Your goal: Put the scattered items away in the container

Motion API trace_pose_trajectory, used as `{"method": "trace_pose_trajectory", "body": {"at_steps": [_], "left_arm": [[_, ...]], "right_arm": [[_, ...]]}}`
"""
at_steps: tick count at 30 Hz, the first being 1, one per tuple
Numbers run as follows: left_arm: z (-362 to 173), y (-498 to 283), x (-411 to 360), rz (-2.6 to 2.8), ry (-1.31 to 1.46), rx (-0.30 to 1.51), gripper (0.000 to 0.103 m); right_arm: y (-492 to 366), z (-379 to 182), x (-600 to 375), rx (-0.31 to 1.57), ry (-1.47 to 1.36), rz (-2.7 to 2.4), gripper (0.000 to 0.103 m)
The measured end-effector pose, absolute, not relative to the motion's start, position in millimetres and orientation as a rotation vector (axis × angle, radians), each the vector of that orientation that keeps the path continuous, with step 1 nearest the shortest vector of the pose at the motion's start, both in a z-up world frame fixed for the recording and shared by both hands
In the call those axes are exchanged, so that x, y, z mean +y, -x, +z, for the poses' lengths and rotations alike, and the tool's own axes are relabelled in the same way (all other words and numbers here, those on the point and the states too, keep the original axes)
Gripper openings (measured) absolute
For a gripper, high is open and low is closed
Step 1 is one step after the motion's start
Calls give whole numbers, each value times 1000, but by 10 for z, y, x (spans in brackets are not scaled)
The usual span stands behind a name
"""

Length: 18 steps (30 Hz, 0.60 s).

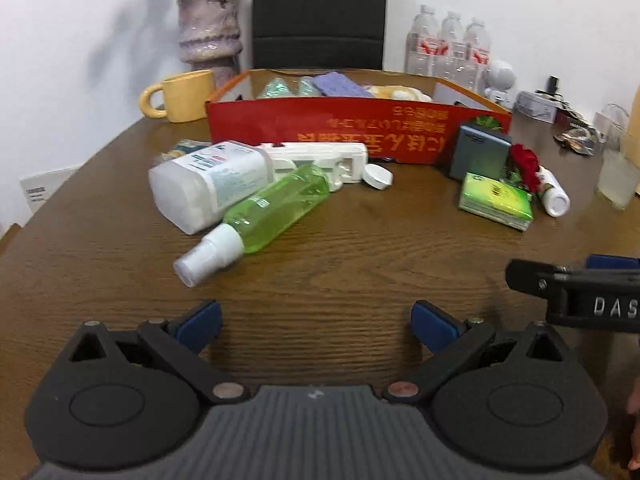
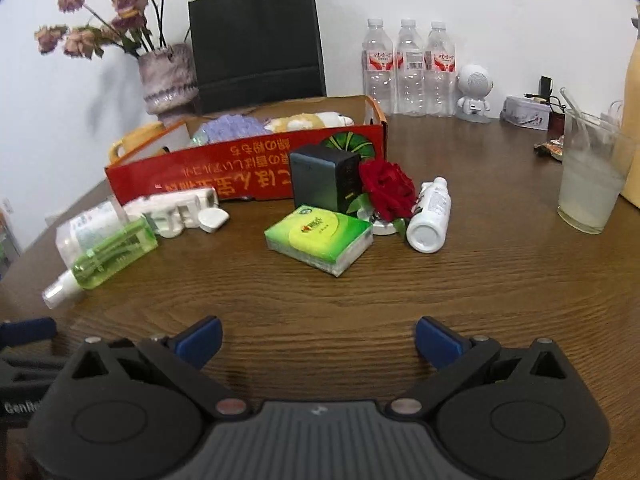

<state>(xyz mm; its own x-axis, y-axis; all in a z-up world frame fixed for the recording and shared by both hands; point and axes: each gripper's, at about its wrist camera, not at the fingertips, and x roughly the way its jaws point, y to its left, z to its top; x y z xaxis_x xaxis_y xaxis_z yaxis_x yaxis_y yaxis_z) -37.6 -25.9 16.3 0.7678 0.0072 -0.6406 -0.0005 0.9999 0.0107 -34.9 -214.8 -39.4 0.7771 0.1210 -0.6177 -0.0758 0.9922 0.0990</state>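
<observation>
A red cardboard box (image 1: 360, 128) (image 2: 224, 170) stands at the back of the wooden table and holds a purple cloth (image 1: 340, 85) and a plush toy (image 2: 304, 121). In front of it lie a green spray bottle (image 1: 276, 208) (image 2: 108, 256), a white wipes tub (image 1: 208, 184), a white power strip (image 1: 324, 156), a green tissue pack (image 2: 320, 240) (image 1: 496, 200), a grey charger block (image 2: 326, 180), a red rose (image 2: 386, 188) and a small white bottle (image 2: 430, 216). My left gripper (image 1: 316, 326) is open and empty near the table's front. My right gripper (image 2: 318, 342) is open and empty too.
A yellow mug (image 1: 180, 96), a vase of dried flowers (image 1: 210, 32), a black bag (image 2: 256, 40), three water bottles (image 2: 408, 68), a white robot figure (image 2: 474, 92) and a glass of cloudy drink (image 2: 592, 176) stand around the back and right.
</observation>
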Motion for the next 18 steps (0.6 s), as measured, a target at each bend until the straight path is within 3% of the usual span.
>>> {"method": "trace_pose_trajectory", "body": {"at_steps": [18], "left_arm": [[172,298,-259,0,-13,702,103]], "right_arm": [[323,-404,-2076,696,-4,63,103]]}}
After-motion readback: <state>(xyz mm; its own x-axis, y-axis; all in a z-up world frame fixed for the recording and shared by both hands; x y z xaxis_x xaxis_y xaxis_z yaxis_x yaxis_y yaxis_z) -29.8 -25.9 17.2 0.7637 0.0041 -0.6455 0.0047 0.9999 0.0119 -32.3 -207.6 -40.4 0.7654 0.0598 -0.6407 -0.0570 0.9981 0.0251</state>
